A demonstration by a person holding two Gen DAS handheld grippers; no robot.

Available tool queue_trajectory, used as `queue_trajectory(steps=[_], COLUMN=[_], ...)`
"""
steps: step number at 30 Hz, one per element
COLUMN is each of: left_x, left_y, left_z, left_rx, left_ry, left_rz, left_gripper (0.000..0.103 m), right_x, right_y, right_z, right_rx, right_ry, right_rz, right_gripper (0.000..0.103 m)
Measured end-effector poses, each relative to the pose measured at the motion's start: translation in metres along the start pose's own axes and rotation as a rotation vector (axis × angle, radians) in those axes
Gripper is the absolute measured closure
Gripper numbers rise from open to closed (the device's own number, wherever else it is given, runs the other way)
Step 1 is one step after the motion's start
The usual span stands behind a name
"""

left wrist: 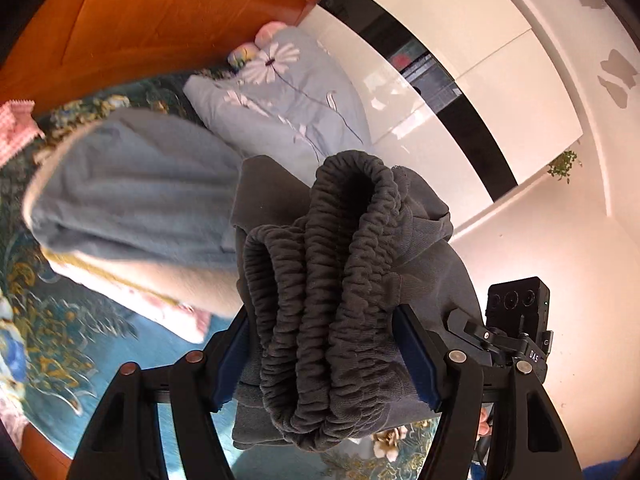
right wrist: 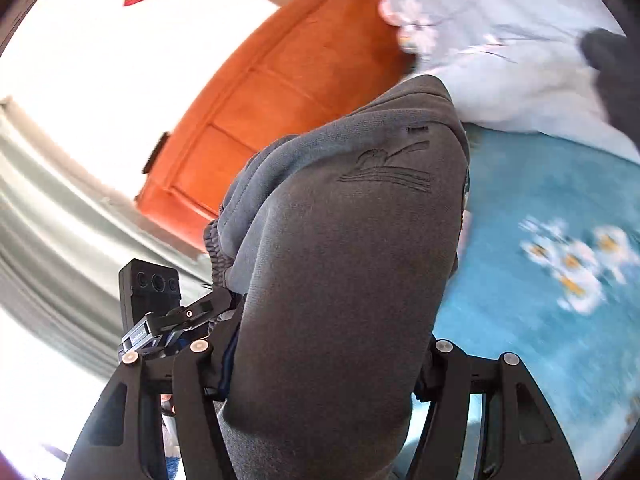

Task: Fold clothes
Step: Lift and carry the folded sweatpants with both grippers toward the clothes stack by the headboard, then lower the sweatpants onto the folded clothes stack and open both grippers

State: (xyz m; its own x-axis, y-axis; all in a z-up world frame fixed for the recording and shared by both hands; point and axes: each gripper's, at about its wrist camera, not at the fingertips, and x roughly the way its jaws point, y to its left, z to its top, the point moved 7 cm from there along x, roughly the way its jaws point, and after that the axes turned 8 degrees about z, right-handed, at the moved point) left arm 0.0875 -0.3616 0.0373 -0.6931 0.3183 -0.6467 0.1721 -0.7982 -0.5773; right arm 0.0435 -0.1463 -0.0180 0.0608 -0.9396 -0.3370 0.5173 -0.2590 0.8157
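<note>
Your left tongs (left wrist: pixel 324 360) clamp the bunched elastic waistband of the grey pants (left wrist: pixel 340 280), lifted above the bed (left wrist: pixel 60 360); your right tongs (right wrist: pixel 324 364) grip another thick fold of the same pants (right wrist: pixel 340 260); a blue towel (left wrist: pixel 132 196) and floral quilt (left wrist: pixel 280 96) lie on the bed behind; an orange headboard (right wrist: pixel 280 80) stands beyond.

A bed with a teal floral bedspread (left wrist: pixel 72 360) carries a folded pale-blue flowered quilt (left wrist: pixel 288 92) and a blue-grey folded blanket (left wrist: pixel 132 196).
</note>
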Motion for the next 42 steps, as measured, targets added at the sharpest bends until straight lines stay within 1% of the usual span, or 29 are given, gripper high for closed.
queue_trajectory(steps=[2,5,9,10,13,17,20,22,25,26,29,31,34,36,39,41,42], left_x=[-0.017,-0.029,-0.016,-0.007,0.023,0.068,0.089,0.095,0.101,0.1,0.09,0.084,0.078,0.072,0.055,0.043,0.037], left_y=[0.02,0.052,0.097,0.108,0.135,0.169,0.179,0.182,0.185,0.185,0.187,0.189,0.189,0.189,0.19,0.183,0.174], left_z=[0.035,0.08,0.119,0.124,0.134,0.131,0.128,0.127,0.125,0.125,0.127,0.128,0.129,0.131,0.138,0.142,0.142], left_rx=[-0.007,-0.029,-0.097,-0.118,-0.181,-0.255,-0.243,-0.221,-0.202,-0.201,-0.228,-0.257,-0.285,-0.305,-0.331,-0.313,-0.274], left_ry=[-0.026,-0.053,-0.056,-0.055,-0.05,-0.004,0.008,0.01,0.025,0.023,0.018,0.011,-0.005,-0.026,-0.079,-0.1,-0.109], left_rz=[0.034,0.087,0.127,0.135,0.145,0.156,0.165,0.175,0.184,0.175,0.163,0.16,0.168,0.173,0.184,0.205,0.217], left_gripper=[0.031,0.031,0.031,0.031,0.031,0.031,0.031,0.028,0.027,0.027,0.027,0.027,0.024,0.024,0.024,0.024,0.024], right_x=[0.021,0.07,0.133,0.145,0.155,0.17,0.181,0.182,0.184,0.183,0.176,0.163,0.144,0.132,0.123,0.105,0.101], right_y=[0.02,0.036,0.029,0.025,0.004,-0.032,-0.049,-0.061,-0.074,-0.076,-0.075,-0.073,-0.074,-0.074,-0.076,-0.074,-0.07], right_z=[0.012,0.037,0.07,0.076,0.08,0.078,0.071,0.064,0.057,0.055,0.056,0.057,0.056,0.056,0.061,0.064,0.067], right_rx=[-0.016,-0.028,0.011,0.028,0.108,0.135,0.111,0.097,0.099,0.098,0.109,0.112,0.098,0.089,0.057,0.005,-0.03], right_ry=[0.022,0.065,0.089,0.089,0.06,0.078,0.101,0.106,0.124,0.128,0.14,0.146,0.138,0.133,0.143,0.143,0.125], right_rz=[0.043,0.087,0.124,0.131,0.138,0.072,0.007,-0.007,-0.01,-0.01,0.008,0.031,0.023,0.018,-0.024,-0.074,-0.101], right_gripper=[0.038,0.038,0.038,0.038,0.038,0.038,0.039,0.039,0.039,0.039,0.039,0.038,0.035,0.035,0.035,0.035,0.035])
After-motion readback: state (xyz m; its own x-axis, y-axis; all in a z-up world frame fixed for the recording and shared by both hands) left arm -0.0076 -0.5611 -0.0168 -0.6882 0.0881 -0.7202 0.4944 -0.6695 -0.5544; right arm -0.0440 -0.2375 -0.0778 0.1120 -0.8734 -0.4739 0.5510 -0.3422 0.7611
